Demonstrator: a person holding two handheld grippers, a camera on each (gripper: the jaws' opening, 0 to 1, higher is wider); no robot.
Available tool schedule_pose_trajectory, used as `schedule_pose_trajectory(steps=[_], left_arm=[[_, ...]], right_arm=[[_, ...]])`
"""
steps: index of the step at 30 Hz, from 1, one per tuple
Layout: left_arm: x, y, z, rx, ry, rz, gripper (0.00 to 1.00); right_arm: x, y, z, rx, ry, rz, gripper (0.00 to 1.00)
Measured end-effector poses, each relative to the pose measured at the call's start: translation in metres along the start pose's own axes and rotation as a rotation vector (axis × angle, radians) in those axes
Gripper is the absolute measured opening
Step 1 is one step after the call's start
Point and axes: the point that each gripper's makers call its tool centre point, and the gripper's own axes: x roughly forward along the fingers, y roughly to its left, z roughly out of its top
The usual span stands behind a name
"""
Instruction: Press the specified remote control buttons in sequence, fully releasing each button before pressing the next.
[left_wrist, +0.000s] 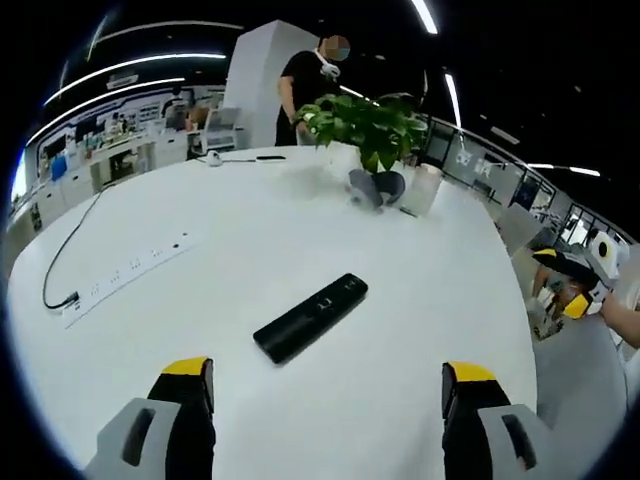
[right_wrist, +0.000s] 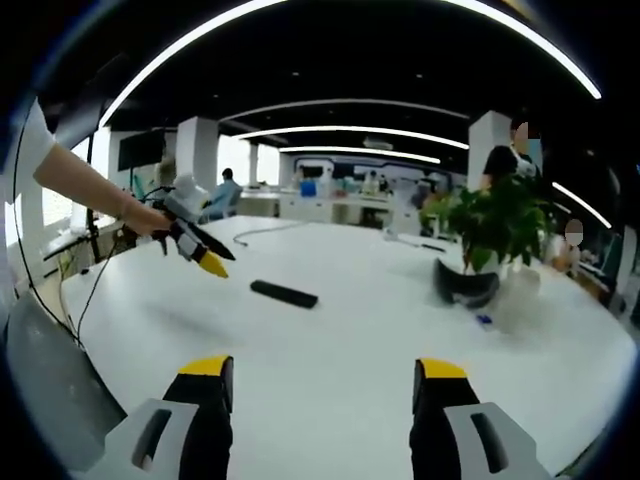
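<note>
Open office, dark ceiling with curved light strips (right_wrist: 340, 105); white pillars (right_wrist: 200, 150) (desks behind) beyond white table (left_wrist: 300, 240).

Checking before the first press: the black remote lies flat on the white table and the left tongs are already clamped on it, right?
Not quite. The remote does lie flat on the white table, but the left tongs are open and short of it, gripping nothing, as the left gripper view shows.

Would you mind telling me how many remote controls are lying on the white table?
1. A slim black rectangular remote control lies flat on the round white table, ahead of the left gripper; others could hide behind the leafy green potted plant.
</note>
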Motion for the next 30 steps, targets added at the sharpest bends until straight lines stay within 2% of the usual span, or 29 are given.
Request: schedule_pose_trajectory(steps=[3,6,11,16,23,27,30], left_arm=[[0.004,0.002,0.007,-0.002,0.012,-0.001,0.97],[0.007,0.004,0.018,0.049,0.014,0.008,0.97],[0.014,0.004,0.035,0.084,0.023,0.004,0.96],[0.026,0.002,0.046,0.128,0.041,-0.014,0.88],[0.039,0.003,0.052,0.160,0.084,-0.036,0.79],[0.039,0.000,0.051,0.155,0.110,-0.063,0.67],[0.039,0.000,0.049,0.164,0.124,-0.069,0.64]], right_arm=[[0.000,0.000,-0.001,-0.001,0.002,0.001,0.71],[0.000,0.000,-0.001,-0.002,0.004,0.004,0.71],[0.001,0.002,-0.003,-0.014,0.016,0.013,0.70],[0.001,0.002,-0.004,-0.019,0.020,0.012,0.70],[0.001,-0.001,-0.005,-0.015,0.022,0.008,0.69],[0.002,-0.001,-0.007,-0.020,0.032,0.012,0.69],[0.003,0.000,-0.008,-0.019,0.036,0.018,0.68]])
